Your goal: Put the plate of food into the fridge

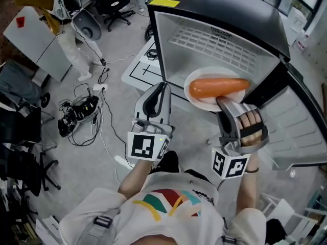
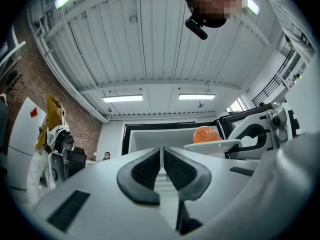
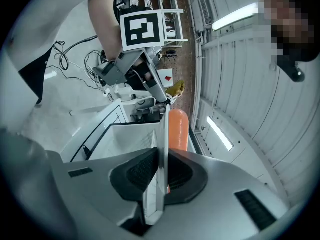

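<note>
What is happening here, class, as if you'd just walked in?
A person holds a gripper in each hand. The right gripper is clamped on the rim of a white plate carrying a long orange piece of food, at the mouth of the open fridge, not yet set down. The left gripper hangs beside it, jaws together, empty.

The round white plate (image 1: 200, 104) is at the mouth of the black-topped compact fridge (image 1: 219, 14), before its white wire shelf (image 1: 214, 42), with 1 long orange carrot (image 1: 218, 87) lying across it. The grey right gripper (image 1: 223, 102) grips the plate's near rim, with the fridge's open door (image 1: 301, 137) to its right. The grey left gripper (image 1: 162, 90) hangs just left of the plate, and black cables (image 1: 76, 115) lie on the floor (image 1: 117, 40) further left.
</note>
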A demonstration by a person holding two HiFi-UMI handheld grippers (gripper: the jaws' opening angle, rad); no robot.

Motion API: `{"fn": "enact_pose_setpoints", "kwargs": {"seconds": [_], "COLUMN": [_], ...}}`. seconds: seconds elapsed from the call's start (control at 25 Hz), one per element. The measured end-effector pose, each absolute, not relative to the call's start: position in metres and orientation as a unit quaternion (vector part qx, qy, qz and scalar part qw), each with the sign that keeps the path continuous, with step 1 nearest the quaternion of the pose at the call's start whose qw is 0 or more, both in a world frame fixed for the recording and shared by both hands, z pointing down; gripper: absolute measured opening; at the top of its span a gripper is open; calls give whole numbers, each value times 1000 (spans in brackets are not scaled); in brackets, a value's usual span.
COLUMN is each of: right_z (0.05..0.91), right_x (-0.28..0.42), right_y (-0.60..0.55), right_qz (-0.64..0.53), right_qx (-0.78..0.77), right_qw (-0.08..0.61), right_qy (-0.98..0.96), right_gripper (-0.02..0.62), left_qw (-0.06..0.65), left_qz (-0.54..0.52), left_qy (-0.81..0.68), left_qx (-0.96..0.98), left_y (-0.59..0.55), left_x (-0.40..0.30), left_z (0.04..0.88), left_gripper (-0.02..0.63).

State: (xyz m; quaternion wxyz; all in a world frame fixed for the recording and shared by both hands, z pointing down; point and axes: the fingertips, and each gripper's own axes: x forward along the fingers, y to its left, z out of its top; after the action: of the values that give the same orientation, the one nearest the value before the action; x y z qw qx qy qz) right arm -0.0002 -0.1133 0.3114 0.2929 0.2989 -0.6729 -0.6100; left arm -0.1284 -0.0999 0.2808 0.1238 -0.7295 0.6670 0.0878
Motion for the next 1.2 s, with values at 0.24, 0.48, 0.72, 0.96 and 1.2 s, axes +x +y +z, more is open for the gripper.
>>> {"fn": "enact_pose_setpoints", "kwargs": {"seconds": [0.24, 0.48, 0.72, 0.96, 1.2], "right_z": [312, 306, 311, 312, 316], "right_x": [-19, -28, -33, -25, -21], "right_y": [-162, -188, -228, -256, -272], "right_qz": [-599, -582, -563, -535, -520], "right_qx": [323, 355, 387, 420, 418], "right_qw": [319, 351, 378, 412, 417], "right_qy": [-660, -642, -625, -606, -617], "right_gripper": [34, 34, 34, 34, 34], "left_qw": [119, 118, 111, 109, 101], "left_qz": [95, 87, 88, 93, 81], "left_qy": [633, 587, 540, 496, 484], "left_qx": [-759, -796, -829, -856, -866], "left_y": [-159, -194, -241, -275, -288], "left_x": [-143, -143, -139, -133, -114], "left_z": [282, 278, 283, 279, 291], "left_gripper": [29, 29, 29, 29, 29]}}
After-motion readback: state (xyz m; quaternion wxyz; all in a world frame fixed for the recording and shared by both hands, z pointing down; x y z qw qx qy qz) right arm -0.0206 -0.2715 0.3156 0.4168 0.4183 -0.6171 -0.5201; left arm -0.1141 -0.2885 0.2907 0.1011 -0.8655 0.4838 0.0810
